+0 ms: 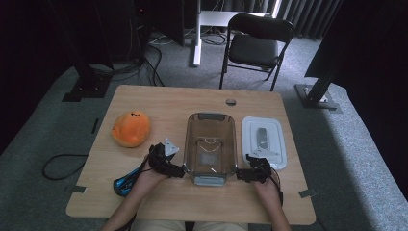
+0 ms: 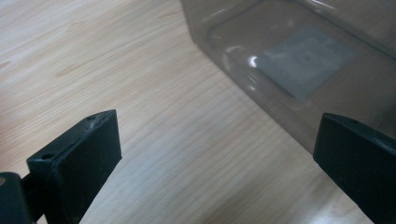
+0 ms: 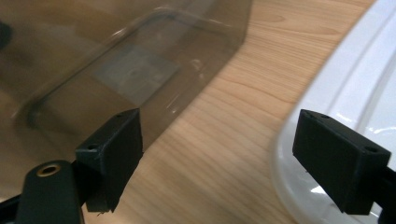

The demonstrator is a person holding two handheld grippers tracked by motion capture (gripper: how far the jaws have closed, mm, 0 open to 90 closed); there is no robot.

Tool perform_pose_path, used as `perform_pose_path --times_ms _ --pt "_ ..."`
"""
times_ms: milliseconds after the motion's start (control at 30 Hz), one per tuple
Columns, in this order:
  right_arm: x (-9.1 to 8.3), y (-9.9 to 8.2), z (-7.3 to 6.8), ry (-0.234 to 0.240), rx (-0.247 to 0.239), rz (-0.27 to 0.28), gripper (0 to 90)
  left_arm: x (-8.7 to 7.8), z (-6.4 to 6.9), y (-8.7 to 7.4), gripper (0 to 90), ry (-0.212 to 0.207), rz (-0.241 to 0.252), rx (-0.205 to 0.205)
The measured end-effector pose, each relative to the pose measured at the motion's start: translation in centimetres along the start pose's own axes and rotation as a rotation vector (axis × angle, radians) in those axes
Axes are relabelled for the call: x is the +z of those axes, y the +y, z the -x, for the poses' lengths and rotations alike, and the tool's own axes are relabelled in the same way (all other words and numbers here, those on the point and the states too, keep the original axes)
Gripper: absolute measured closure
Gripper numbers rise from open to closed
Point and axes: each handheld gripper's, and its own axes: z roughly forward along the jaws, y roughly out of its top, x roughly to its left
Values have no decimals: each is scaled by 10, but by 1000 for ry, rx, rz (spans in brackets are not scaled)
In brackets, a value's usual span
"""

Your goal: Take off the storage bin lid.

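Left hand-held gripper (image 1: pixel 179 169): jaws apart, at the bin's 8 o'clock corner.
Right hand-held gripper (image 1: pixel 242 174): jaws apart, at its 4 o'clock corner.
Bin (image 1: pixel 210 147): clear, mid-counter (image 1: pixel 159 103).
Lid (image 1: pixel 264 141): white, at bin's 3 o'clock.
Plush (image 1: pixel 131 128): orange, 9 o'clock.

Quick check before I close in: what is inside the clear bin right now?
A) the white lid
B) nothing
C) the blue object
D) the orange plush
B: the clear bin shows only its bare floor; the orange plush and white lid lie beside it on the table.
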Motion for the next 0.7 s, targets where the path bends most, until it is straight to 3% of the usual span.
perform_pose_path --times_ms 167,500,700 --pt "1 1 -7 19 -15 -3 157 -2 -9 -1 15 13 -1 -10" --pt "6 4 -21 49 -60 -12 159 2 -21 2 16 40 -34 9" --pt "7 5 -24 68 -69 -16 159 5 -30 1 15 21 -37 -10"
